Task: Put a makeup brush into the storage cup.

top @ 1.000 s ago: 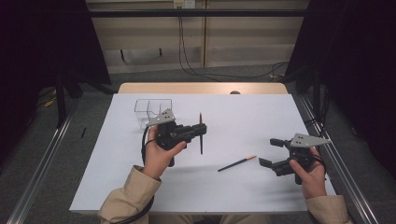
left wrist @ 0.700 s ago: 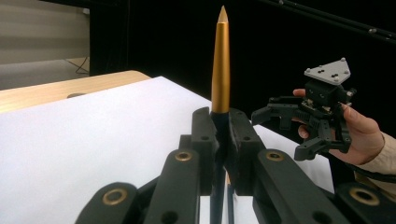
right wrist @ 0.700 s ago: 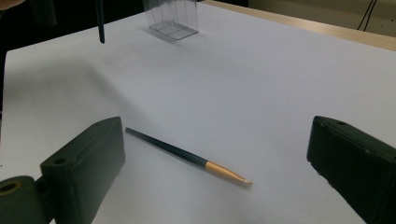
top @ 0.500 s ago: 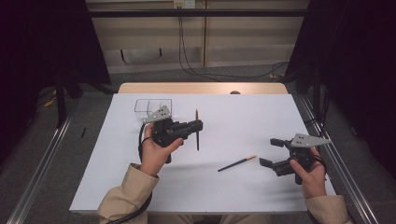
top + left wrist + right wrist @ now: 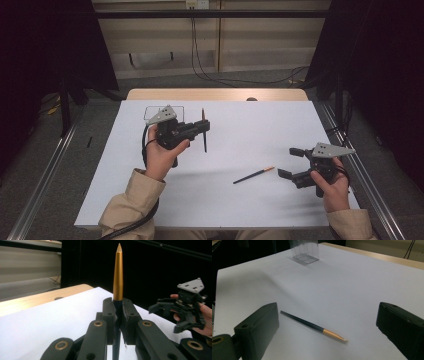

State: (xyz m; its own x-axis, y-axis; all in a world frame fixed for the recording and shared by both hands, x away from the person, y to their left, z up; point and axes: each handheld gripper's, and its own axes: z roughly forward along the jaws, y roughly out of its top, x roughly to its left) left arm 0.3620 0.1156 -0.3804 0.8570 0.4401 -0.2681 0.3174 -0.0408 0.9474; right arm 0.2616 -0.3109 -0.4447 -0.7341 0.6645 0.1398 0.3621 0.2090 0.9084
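My left gripper (image 5: pixel 202 128) is raised above the white table sheet (image 5: pixel 240 130) at centre left, shut on a dark pen with a gold tip (image 5: pixel 204 131). In the left gripper view that pen (image 5: pixel 118 272) stands upright between the jaws, gold point up. A second dark pen with a gold end (image 5: pixel 253 175) lies flat on the sheet at centre right. My right gripper (image 5: pixel 288 162) is held low just right of it, open, nothing between its fingers. The right gripper view shows this lying pen (image 5: pixel 313 326) between and ahead of the spread jaws.
A clear plastic box (image 5: pixel 156 114) stands at the back left of the sheet, partly behind my left gripper; it is also in the right gripper view (image 5: pixel 305 250). The wooden table edge (image 5: pixel 215 94) runs along the back. Black curtains flank both sides.
My left gripper, with the pen in it, has moved a little back and left toward the clear box. The right gripper and the lying pen have stayed put.
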